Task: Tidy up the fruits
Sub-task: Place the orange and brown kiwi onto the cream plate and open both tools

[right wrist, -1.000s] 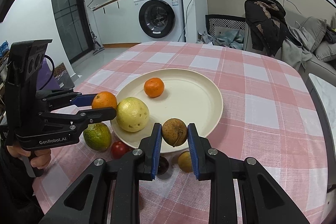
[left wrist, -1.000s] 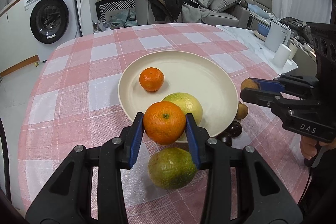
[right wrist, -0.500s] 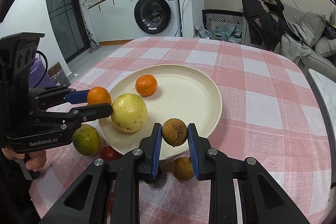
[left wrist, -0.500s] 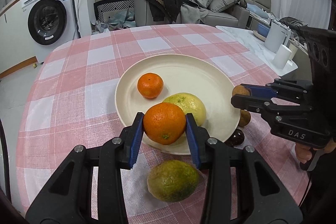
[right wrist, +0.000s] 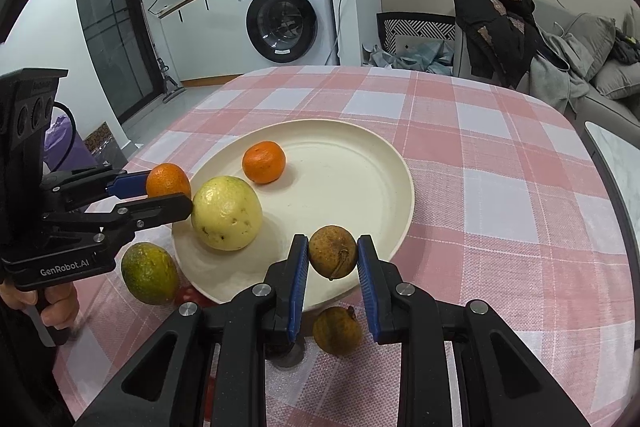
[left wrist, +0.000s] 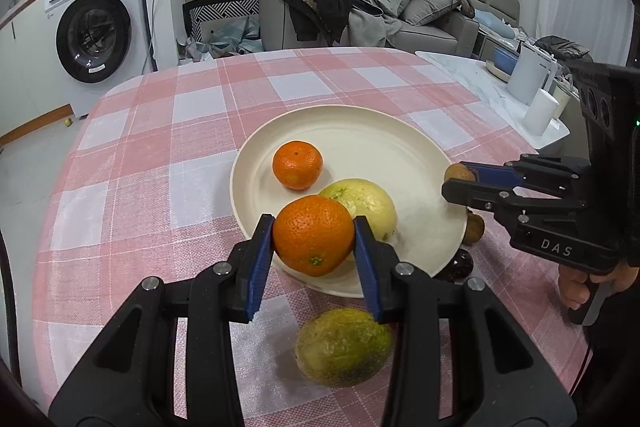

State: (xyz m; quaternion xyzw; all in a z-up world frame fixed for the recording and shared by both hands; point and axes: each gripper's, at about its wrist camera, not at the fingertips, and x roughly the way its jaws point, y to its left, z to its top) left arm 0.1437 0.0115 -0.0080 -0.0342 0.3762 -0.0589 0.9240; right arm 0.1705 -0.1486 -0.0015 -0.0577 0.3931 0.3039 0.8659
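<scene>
My left gripper [left wrist: 314, 239] is shut on an orange [left wrist: 313, 235], held over the near rim of the cream plate [left wrist: 384, 151]. In the right wrist view that gripper [right wrist: 170, 193] comes in from the left with the orange [right wrist: 168, 180]. My right gripper [right wrist: 333, 261] is shut on a small brown fruit [right wrist: 333, 257] above the plate's [right wrist: 352, 171] near edge. A small mandarin [left wrist: 297, 165] and a yellow-green guava [left wrist: 368, 201] lie on the plate. A green-yellow citrus [left wrist: 343, 347] rests on the cloth below the left gripper.
Another brown fruit [right wrist: 337, 331] and a red fruit [right wrist: 186, 294] lie on the checked tablecloth [right wrist: 500, 195] near the plate. A dark round fruit [left wrist: 461, 263] sits by the plate's right rim. A side table with white containers [left wrist: 532, 83] stands at the right.
Both grippers have shifted slightly forward over the plate's near edge with their fruit still held. The orange has rolled a little in the left jaws.
</scene>
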